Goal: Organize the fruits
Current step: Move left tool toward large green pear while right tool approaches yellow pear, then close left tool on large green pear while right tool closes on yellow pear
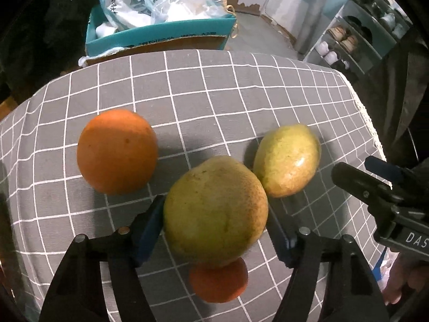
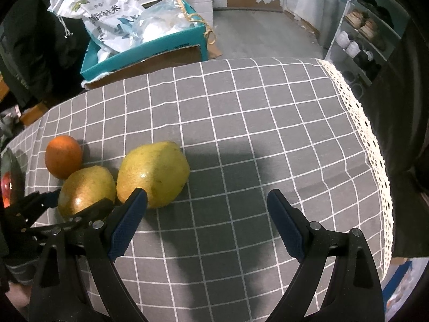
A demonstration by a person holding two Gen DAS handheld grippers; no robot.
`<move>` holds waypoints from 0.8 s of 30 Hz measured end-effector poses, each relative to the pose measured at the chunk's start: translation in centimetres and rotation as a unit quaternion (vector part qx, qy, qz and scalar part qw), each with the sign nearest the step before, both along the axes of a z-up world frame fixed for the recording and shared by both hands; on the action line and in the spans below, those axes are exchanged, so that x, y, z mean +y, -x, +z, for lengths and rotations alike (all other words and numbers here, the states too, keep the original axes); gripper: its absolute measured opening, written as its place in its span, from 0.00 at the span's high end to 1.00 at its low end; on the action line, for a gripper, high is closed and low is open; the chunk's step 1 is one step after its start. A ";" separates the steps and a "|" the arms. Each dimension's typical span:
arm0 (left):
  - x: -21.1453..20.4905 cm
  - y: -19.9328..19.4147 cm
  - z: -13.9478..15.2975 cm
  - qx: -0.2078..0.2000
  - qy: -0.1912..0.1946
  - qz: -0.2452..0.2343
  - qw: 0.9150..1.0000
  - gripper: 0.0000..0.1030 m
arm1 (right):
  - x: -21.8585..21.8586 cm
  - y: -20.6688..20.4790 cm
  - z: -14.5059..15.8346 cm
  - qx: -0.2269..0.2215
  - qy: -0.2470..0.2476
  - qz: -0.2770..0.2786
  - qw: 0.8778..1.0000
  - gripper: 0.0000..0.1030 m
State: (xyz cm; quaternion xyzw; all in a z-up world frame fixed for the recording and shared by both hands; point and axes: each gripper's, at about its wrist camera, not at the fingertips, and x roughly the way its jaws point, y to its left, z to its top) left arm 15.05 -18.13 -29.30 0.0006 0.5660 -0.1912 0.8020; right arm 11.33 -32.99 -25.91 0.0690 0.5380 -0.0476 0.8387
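Table (image 2: 254, 123), grey checked cloth with lace hem at its right edge; all fruit sits on the left half, well apart from any edge; no bowl or tray visible in either view, so the destination cannot be told.

Big orange (image 1: 117, 151) rests alone on the cloth, apart from the rest.

Nearer yellow-green fruit (image 1: 215, 209) lies between the fingers of the left gripper (image 1: 215, 228); blue pads (image 1: 150, 228) stand at both flanks and look to be pressing on the skin, so I read this as gripping it; the grip sits low and toward the camera side of a round, waxy body; risk: fruit squirts forward out of the pads on lifting, or rolls if the squeeze is uneven.

Second yellow-green fruit (image 1: 287, 161) touches or sits just beside the gripped one at its upper right; risk: lifting or dragging nudges it and it rolls across the cloth.

Small orange fruit (image 1: 218, 281) lies partly hidden beneath the gripped fruit; whether they touch cannot be told; risk: a dropped fruit lands on it and both scatter.

Right gripper (image 2: 206, 220) hovers over bare cloth, jaws wide apart and empty; its left finger is close to the second fruit in the right wrist view; risk: collision with the left tool if both move inward.
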 end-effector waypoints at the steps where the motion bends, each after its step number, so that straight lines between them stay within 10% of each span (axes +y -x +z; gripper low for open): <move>1: 0.0 0.0 0.0 0.000 0.000 0.002 1.000 0.29 | 0.1 -0.2 -0.1 0.001 -0.001 0.003 1.000 0.13; 24: 4.7 0.7 2.1 -0.033 -0.002 0.044 0.998 0.29 | 4.5 -4.8 -4.1 0.044 -0.044 0.051 0.997 0.13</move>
